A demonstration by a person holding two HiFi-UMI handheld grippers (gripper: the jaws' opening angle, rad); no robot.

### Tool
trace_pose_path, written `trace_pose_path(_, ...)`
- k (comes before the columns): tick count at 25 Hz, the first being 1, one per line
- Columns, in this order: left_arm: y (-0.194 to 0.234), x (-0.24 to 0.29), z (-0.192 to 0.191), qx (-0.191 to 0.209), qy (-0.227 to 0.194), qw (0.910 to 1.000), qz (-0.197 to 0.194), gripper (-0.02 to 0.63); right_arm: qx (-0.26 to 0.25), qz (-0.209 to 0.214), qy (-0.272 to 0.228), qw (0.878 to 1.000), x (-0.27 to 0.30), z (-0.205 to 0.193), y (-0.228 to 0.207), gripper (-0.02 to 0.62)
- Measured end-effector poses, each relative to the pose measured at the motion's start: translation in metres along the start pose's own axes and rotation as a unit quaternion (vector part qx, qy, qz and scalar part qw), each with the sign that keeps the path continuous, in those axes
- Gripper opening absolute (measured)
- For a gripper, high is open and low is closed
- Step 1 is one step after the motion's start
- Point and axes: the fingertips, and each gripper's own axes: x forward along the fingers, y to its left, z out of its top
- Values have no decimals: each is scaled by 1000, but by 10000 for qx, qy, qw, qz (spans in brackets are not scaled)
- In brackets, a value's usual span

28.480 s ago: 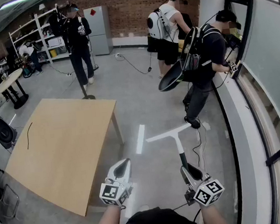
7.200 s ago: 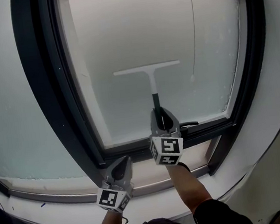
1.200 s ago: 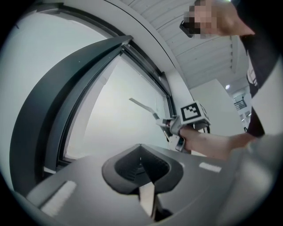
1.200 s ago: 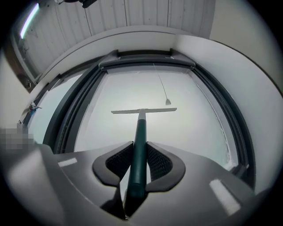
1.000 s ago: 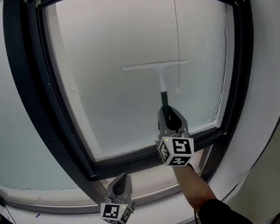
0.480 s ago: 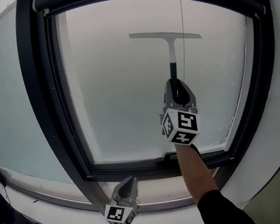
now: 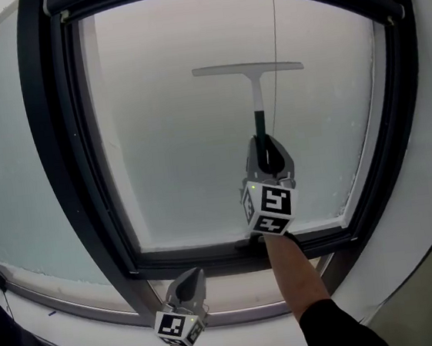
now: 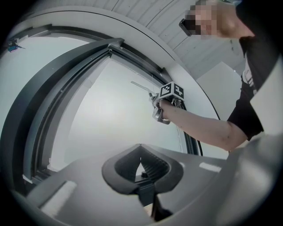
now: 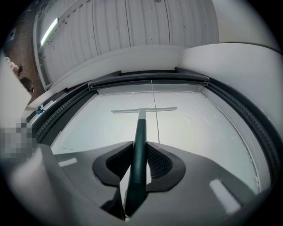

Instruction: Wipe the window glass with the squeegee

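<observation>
The right claw is clamped on the dark handle of the squeegee, whose pale blade lies level against the window glass in its upper half, toward the right. The grip sits at the low end of a long handle, so leverage is the likely fault: uneven pressure could lift one end of the blade off the pane and leave a streak, or the handle could twist between the jaws. A thin cord runs down the pane and crosses the blade's right part. I cannot tell which side of the glass it is on, but if it is on the near side a stroke could snag it or skip a strip. The dark window frame bounds every stroke, and a pull downward would end against it. The left claw hangs low by the sill, jaws together on nothing, well apart from the work.
</observation>
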Motion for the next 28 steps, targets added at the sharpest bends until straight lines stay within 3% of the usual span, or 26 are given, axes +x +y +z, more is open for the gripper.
trace_pose_path(10, -3, -10, -12, -109, 278, 9992, -247, -2, 115, -90, 277, 9995, -25, -23, 6, 95)
trace_pose_path(28, -13, -13, -16, -232, 307, 9983, -441, -2, 157, -63, 724, 9972, -65, -61, 13, 95)
